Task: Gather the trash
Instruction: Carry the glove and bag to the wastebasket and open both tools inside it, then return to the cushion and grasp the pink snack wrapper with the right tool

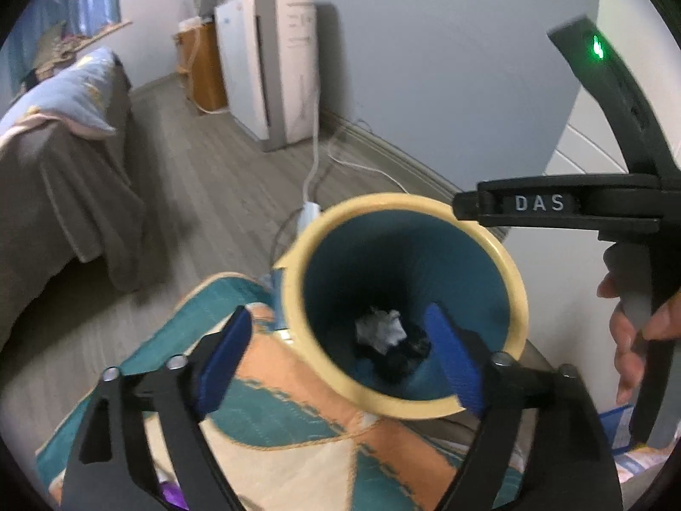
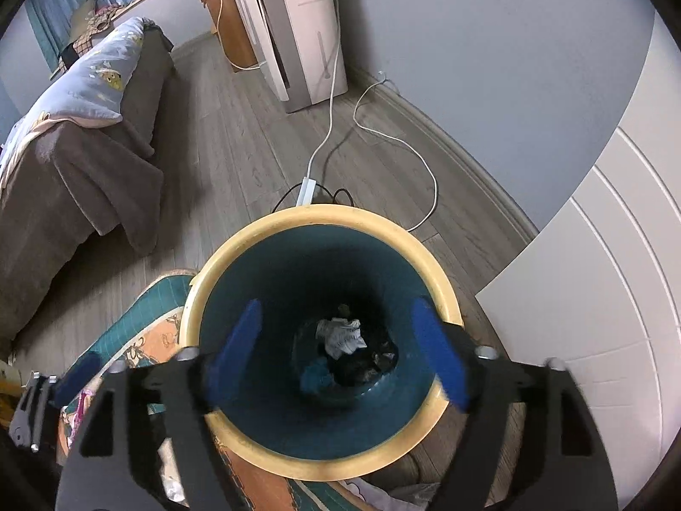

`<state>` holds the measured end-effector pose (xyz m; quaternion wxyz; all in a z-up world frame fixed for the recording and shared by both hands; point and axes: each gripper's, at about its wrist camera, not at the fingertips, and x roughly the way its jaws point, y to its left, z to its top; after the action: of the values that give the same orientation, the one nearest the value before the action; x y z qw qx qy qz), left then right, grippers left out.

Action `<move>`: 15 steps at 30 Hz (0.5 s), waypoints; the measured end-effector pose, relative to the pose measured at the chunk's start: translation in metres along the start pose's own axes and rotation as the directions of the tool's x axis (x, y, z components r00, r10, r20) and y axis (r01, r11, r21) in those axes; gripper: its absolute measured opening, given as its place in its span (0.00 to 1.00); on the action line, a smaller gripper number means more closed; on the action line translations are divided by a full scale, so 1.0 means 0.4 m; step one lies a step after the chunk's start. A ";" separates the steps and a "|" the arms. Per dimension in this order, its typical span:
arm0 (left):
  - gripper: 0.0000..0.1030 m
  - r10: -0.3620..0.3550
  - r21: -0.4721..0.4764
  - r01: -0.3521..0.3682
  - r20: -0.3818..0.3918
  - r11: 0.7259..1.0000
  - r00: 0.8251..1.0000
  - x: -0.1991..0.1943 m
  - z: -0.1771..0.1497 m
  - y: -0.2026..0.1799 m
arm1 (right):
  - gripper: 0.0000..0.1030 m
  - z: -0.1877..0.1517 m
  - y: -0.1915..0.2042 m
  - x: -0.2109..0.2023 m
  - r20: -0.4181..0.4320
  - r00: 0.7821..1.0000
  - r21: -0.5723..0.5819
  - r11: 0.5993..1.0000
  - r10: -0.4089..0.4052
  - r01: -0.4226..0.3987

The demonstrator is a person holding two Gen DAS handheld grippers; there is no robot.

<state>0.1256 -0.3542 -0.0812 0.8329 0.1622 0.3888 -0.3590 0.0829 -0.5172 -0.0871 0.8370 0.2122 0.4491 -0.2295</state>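
Note:
A teal waste bin with a cream rim (image 1: 517,281) (image 2: 238,238) stands on the floor beside a patterned mat. Crumpled white paper (image 1: 381,328) (image 2: 340,334) and dark scraps (image 2: 361,368) lie at its bottom. My left gripper (image 1: 340,355) is open and empty, held over the bin's near left rim. My right gripper (image 2: 338,347) is open and empty, straight above the bin's mouth. The right gripper's black body also shows at the right of the left wrist view (image 1: 596,204), and a blue fingertip of the left gripper (image 2: 78,372) shows at the lower left of the right wrist view.
A teal and orange mat (image 1: 276,421) (image 2: 140,340) lies left of the bin. A brown covered bed with a pillow (image 2: 81,136) is at left. A white appliance (image 2: 298,30), a power strip (image 2: 306,189) and cords lie behind. A white cabinet (image 2: 596,298) stands right.

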 end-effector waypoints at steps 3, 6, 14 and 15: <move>0.90 0.037 -0.040 -0.036 0.025 0.999 0.999 -0.044 -0.011 0.035 | 0.94 0.002 0.016 -0.017 0.032 0.999 -0.028 1.000 -0.006 0.007; 0.91 0.056 -0.096 -0.052 0.045 0.994 0.997 -0.102 -0.024 0.081 | 0.94 0.002 0.044 -0.033 0.055 0.998 -0.074 0.997 -0.005 0.009; 0.93 0.188 -0.251 -0.159 0.097 0.955 0.977 -0.304 -0.103 0.265 | 0.94 -0.028 0.168 -0.082 0.109 0.994 -0.227 0.973 -0.014 0.038; 0.93 0.214 -0.262 -0.183 0.094 0.948 0.972 -0.323 -0.118 0.287 | 0.94 -0.033 0.182 -0.090 0.119 0.993 -0.240 0.970 -0.020 0.048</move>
<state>0.1268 -0.1884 -0.0140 0.9006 0.0717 0.3616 -0.2303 0.0984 -0.4440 -0.0524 0.8771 0.0871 0.4282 -0.1992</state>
